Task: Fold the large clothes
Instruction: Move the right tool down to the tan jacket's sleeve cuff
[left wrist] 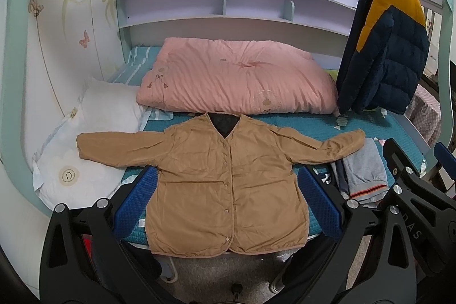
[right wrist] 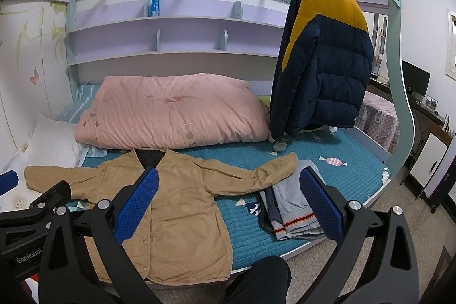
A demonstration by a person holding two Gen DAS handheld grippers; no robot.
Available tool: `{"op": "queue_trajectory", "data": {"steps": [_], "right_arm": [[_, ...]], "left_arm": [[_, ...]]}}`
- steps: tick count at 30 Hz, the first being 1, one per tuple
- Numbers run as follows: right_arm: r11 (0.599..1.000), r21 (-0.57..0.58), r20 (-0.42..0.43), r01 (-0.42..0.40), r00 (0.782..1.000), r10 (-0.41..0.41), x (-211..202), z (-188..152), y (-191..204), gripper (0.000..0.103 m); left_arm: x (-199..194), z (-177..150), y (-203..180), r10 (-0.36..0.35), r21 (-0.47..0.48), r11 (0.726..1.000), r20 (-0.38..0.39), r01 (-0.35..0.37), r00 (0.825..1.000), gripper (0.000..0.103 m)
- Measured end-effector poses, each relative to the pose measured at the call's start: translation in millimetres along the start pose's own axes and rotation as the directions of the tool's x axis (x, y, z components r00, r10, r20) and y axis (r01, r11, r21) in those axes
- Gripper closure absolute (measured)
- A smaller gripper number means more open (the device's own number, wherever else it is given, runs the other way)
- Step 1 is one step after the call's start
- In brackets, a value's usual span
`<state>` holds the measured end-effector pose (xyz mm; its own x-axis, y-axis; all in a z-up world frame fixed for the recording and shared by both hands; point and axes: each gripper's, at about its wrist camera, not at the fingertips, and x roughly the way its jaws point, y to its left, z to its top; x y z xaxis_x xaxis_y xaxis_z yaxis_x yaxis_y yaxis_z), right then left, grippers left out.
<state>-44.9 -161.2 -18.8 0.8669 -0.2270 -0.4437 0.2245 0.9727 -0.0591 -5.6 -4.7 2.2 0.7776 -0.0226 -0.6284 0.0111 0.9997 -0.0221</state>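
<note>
A tan button-front jacket [left wrist: 225,184] lies flat, face up, on the teal bed sheet [left wrist: 299,121], both sleeves spread out sideways and its hem at the bed's near edge. It also shows in the right wrist view [right wrist: 176,207]. My left gripper [left wrist: 228,198] is open and empty, held above the jacket's lower body, one blue pad at each side. My right gripper [right wrist: 228,201] is open and empty, above the jacket's right side, near folded clothes. The right gripper's frame shows at the right edge of the left wrist view [left wrist: 413,190].
A stack of folded grey clothes [right wrist: 290,207] lies under the jacket's right sleeve end. A pink quilt [right wrist: 173,113] lies behind the collar. White pillows [left wrist: 85,138] lie at the left. A navy and yellow puffer jacket [right wrist: 325,61] hangs at the right. My dark-trousered knee [right wrist: 256,278] shows below the bed edge.
</note>
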Motion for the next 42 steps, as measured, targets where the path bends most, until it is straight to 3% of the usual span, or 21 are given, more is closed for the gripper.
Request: {"op": "queue_trajectory", "data": {"steps": [13,21,27,30,35,38,42], "right_arm": [[0.999,-0.039,-0.088,-0.011,0.996,0.008,41,3,38,0.007],[0.993,-0.102,-0.163,-0.054,0.986,0.037,77,1,88,0.007],[0.980,-0.149,-0.231,-0.132,0.968,0.095,110,-4,140,0.007],[0.968,-0.166,-0.270,-0.187,0.953,0.138,126,-8,169,0.007],[0.936,-0.162,-0.358,-0.313,0.903,0.240,157,-17,218,0.008],[0.919,-0.152,-0.393,-0.364,0.876,0.282,174,-22,244,0.008],[0.889,-0.097,-0.470,-0.447,0.808,0.355,205,-29,278,0.008]], "left_arm": [[50,6,35,0.003,-0.036,0.999,-0.089,-0.006,0.996,0.005],[96,5,84,0.027,-0.099,0.994,-0.170,-0.045,0.985,0.005],[130,0,135,0.070,-0.162,0.981,-0.238,-0.111,0.969,0.005],[149,-4,164,0.087,-0.193,0.970,-0.279,-0.145,0.956,0.005],[176,-12,211,0.131,-0.239,0.946,-0.334,-0.218,0.933,0.005],[193,-17,239,0.112,-0.269,0.938,-0.358,-0.218,0.927,0.005],[214,-19,272,0.101,-0.305,0.925,-0.383,-0.229,0.918,0.005]]}}
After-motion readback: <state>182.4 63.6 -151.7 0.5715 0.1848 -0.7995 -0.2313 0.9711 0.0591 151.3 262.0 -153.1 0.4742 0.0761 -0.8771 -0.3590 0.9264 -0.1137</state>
